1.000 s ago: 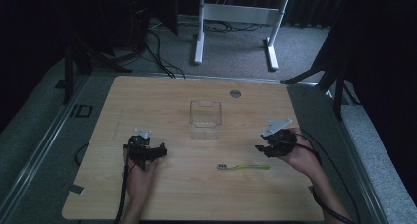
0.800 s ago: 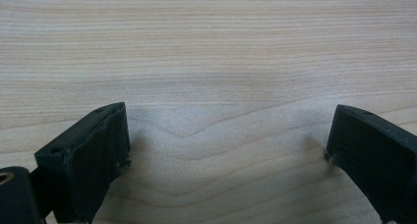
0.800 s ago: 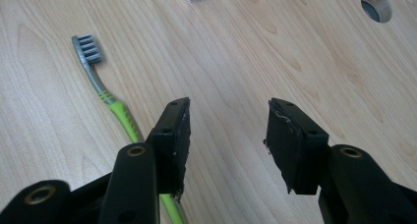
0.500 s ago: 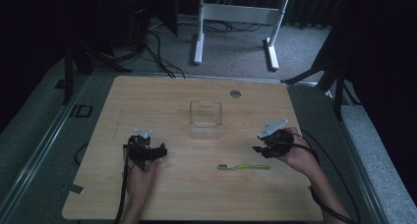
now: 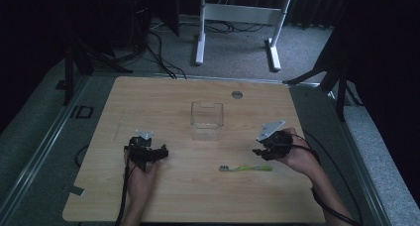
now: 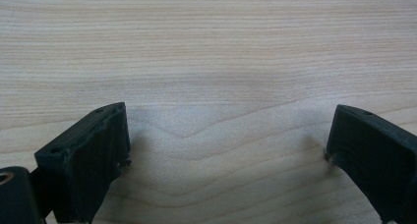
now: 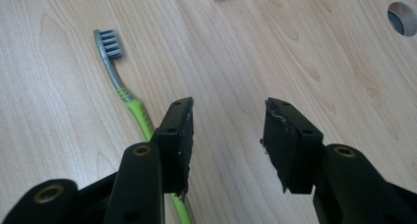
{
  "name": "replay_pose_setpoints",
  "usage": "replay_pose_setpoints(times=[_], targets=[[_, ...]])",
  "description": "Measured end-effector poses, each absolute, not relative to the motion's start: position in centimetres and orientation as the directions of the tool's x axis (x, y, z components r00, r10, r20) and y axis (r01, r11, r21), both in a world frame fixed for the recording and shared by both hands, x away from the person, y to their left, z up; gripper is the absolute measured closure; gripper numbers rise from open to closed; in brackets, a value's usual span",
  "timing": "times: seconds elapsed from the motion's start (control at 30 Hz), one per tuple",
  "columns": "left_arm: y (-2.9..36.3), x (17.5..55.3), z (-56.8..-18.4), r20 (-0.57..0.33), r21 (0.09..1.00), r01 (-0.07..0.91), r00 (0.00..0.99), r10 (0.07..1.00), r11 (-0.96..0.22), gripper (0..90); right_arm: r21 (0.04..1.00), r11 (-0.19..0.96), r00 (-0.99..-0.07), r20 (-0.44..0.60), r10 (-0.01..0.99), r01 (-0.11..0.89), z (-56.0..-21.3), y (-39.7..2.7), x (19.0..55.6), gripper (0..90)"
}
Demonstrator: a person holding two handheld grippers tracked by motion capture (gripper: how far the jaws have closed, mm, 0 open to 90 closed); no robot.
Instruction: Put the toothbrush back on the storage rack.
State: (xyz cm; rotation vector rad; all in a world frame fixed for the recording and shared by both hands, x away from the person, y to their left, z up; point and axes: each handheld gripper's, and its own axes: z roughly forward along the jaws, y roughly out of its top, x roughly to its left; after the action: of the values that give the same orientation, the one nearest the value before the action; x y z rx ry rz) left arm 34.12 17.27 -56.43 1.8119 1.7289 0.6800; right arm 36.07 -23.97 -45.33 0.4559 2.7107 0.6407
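Observation:
A green toothbrush (image 5: pixel 246 168) with grey bristles (image 7: pixel 109 43) lies flat on the wooden table (image 5: pixel 163 97), head to the left in the high view. My right gripper (image 5: pixel 261 151) hovers just right of it and a little farther back. Its jaws are open and have just been closing, with bare wood between them (image 7: pixel 226 135). In the right gripper view the brush handle (image 7: pixel 140 115) runs under the left-hand jaw, outside the gap. My left gripper (image 5: pixel 157 153) rests at the table's left, jaws wide open over bare wood (image 6: pixel 226 145).
A clear square container (image 5: pixel 207 119) stands mid-table, behind the toothbrush and between the two grippers. A round grommet hole (image 5: pixel 237 94) sits near the far edge. Cables trail from both grippers toward the front edge. Table legs and dark floor lie beyond.
My right gripper has edged slightly left toward the toothbrush. The left gripper, toothbrush and container have stayed where they were.

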Motion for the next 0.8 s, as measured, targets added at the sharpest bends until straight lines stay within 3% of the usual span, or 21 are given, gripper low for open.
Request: replay_pose_setpoints(times=[0.8], targets=[[17.3, 34.1, -56.4, -0.007, 0.687, 0.726, 0.049, 0.999, -0.031, 3.0, 0.436, 0.881, -0.928, -0.218, 0.303, 0.185, -45.3, -22.7, 35.9, 58.0]])
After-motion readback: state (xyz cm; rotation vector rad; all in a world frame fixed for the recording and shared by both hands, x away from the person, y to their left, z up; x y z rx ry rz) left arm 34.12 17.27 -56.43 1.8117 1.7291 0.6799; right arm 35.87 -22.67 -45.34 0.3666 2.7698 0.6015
